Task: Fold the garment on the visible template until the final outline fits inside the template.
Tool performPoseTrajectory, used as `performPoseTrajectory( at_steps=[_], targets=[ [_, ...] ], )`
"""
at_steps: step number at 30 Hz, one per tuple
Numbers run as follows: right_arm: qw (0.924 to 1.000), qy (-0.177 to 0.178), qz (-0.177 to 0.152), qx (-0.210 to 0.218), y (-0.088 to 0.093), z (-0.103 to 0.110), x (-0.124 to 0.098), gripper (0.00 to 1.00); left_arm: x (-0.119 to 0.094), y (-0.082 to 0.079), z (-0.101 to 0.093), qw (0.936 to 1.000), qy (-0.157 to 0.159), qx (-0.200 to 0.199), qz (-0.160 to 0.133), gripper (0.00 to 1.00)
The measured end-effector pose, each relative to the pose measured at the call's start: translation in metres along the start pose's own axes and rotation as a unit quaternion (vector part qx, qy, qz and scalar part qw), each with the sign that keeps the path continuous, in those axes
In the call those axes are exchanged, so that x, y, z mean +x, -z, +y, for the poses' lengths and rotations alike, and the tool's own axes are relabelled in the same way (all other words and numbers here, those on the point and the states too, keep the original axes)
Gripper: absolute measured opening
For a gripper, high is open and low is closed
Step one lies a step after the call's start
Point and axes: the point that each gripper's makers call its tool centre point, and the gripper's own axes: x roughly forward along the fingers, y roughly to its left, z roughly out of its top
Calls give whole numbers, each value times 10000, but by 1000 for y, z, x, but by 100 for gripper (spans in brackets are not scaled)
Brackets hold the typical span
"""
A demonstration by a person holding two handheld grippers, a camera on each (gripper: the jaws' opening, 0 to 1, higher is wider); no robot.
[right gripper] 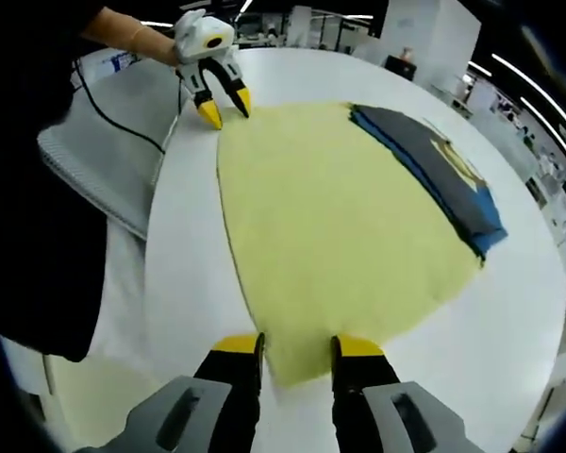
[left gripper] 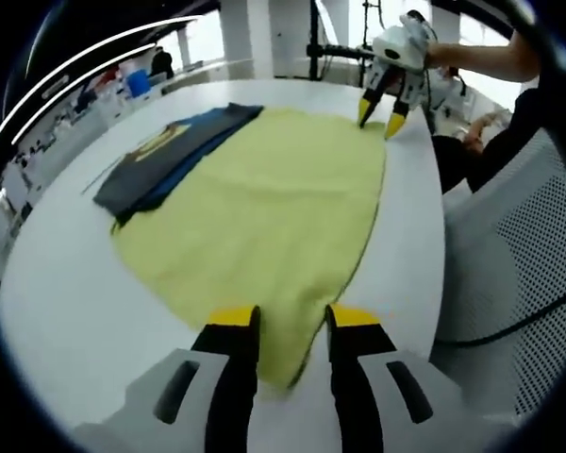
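Yellow garment (left gripper: 264,208) runs lengthwise between both grippers; left gripper (left gripper: 292,326) and right gripper (right gripper: 297,347) fingers released, straddling opposite corners.

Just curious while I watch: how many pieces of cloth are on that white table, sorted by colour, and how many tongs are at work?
Yellow cloth: 1
Dark grey garment with a yellow print: 1
Blue garment under the grey one: 1
Yellow-tipped tongs: 2, left tongs and right tongs, both open at corners of the yellow cloth
Total: 5
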Motion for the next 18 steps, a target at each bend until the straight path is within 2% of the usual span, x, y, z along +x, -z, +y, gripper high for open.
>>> performPoseTrajectory(
  at_steps=[4, 8, 11, 18],
  targets=[
    [10000, 0, -2, -54, -1, -3, 2, 11, 1, 1, 5, 9999, -100, 24, 42, 14],
    [9999, -36, -6, -96, -2, -3, 3, 3, 2, 1, 8, 9999, -137, -16, 47, 6],
    [9999, -69, -105, 4, -5, -4, 4, 0, 1, 0, 9, 9998, -191, 49, 77, 3],
    [9991, -117, -292, 270, -9, -4, -4, 0, -7, -4, 9, 9996, -215, 138, 81, 0]
  ],
)
